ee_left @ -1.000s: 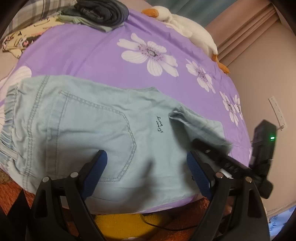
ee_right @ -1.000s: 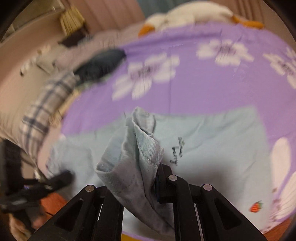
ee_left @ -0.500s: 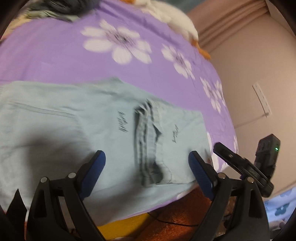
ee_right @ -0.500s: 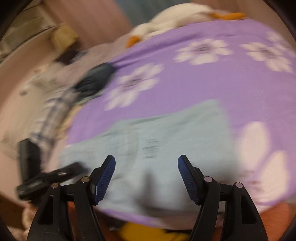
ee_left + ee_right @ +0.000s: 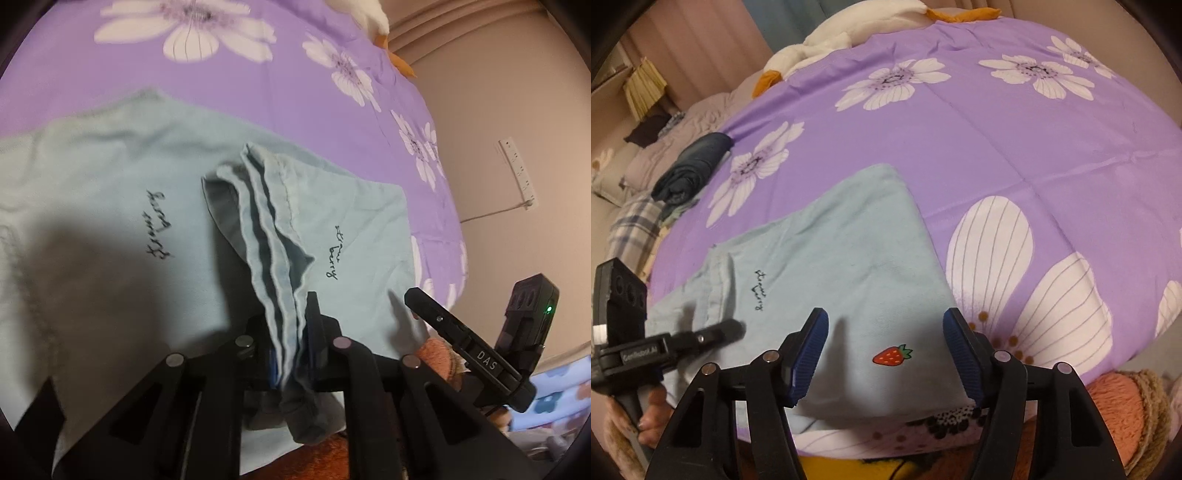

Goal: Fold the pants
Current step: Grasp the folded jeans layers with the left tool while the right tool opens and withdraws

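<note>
Light blue pants [image 5: 110, 206] lie folded on a purple flowered bedspread [image 5: 258, 85]. My left gripper [image 5: 291, 350] is shut on the stacked hem edges of the pant legs [image 5: 273, 254], which rise in a ridge over the flat cloth. In the right wrist view the pants [image 5: 849, 258] show a small strawberry print [image 5: 892, 356]. My right gripper [image 5: 884, 350] is open and empty, its blue pads either side of the strawberry, just above the near folded edge. The right gripper also shows in the left wrist view [image 5: 465, 350].
A white plush goose [image 5: 849, 33] lies at the far edge of the bed. A pile of dark folded clothes [image 5: 694, 166] and a plaid cloth [image 5: 631, 225] sit at the far left. An orange fuzzy rug [image 5: 1123, 402] lies below the bed's near edge.
My right gripper let go of the pant-leg hems and moved right, now open. My left gripper moved right and closed on those hems.
</note>
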The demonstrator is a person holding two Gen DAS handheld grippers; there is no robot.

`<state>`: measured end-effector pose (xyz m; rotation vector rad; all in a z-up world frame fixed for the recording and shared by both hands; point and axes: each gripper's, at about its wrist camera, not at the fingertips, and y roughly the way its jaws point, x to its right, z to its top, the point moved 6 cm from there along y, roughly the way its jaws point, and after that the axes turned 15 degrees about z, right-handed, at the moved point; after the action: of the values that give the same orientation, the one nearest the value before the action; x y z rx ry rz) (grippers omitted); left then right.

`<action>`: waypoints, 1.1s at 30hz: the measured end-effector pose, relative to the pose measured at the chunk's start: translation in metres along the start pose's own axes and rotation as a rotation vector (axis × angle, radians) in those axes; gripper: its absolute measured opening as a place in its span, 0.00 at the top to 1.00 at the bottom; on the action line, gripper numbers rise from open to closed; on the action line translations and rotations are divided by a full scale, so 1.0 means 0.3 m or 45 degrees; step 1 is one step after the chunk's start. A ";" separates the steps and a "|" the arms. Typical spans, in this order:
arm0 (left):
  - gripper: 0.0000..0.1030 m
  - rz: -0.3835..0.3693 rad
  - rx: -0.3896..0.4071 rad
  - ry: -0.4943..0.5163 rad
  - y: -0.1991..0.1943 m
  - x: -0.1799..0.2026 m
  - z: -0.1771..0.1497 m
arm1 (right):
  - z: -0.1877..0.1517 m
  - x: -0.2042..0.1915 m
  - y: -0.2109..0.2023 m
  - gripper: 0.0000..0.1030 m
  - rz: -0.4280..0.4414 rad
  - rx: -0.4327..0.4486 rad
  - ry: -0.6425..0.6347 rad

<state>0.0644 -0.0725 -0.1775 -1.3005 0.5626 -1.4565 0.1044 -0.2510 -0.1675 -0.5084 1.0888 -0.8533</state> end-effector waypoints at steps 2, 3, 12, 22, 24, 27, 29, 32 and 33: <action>0.91 0.034 0.083 0.013 -0.056 0.002 0.016 | -0.002 -0.004 0.001 0.35 -0.009 0.001 -0.013; 0.91 0.043 0.109 0.027 -0.075 0.004 0.024 | -0.003 -0.007 0.000 0.35 -0.009 0.001 -0.019; 0.85 0.159 0.064 0.076 -0.008 -0.047 -0.015 | 0.025 -0.031 0.026 0.49 -0.041 0.023 -0.079; 0.82 0.133 0.044 0.033 -0.031 -0.076 -0.083 | -0.017 -0.014 0.060 0.66 -0.115 -0.017 -0.130; 0.82 0.133 0.048 0.027 -0.035 -0.077 -0.093 | -0.025 -0.015 0.058 0.66 -0.118 -0.019 -0.138; 0.81 0.135 0.054 0.014 -0.039 -0.078 -0.109 | -0.041 -0.020 0.051 0.66 -0.132 -0.020 -0.156; 0.80 0.146 0.061 0.007 -0.044 -0.076 -0.118 | -0.052 -0.021 0.044 0.66 -0.133 -0.015 -0.162; 0.79 0.155 0.078 0.008 -0.051 -0.071 -0.135 | -0.061 -0.018 0.038 0.66 -0.123 -0.010 -0.166; 0.78 0.155 0.083 0.006 -0.052 -0.071 -0.138 | -0.062 -0.017 0.037 0.66 -0.120 -0.010 -0.166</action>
<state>0.0175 -0.0600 -0.1851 -1.1921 0.5824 -1.3670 0.0903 -0.2396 -0.1802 -0.6175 0.9553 -0.8857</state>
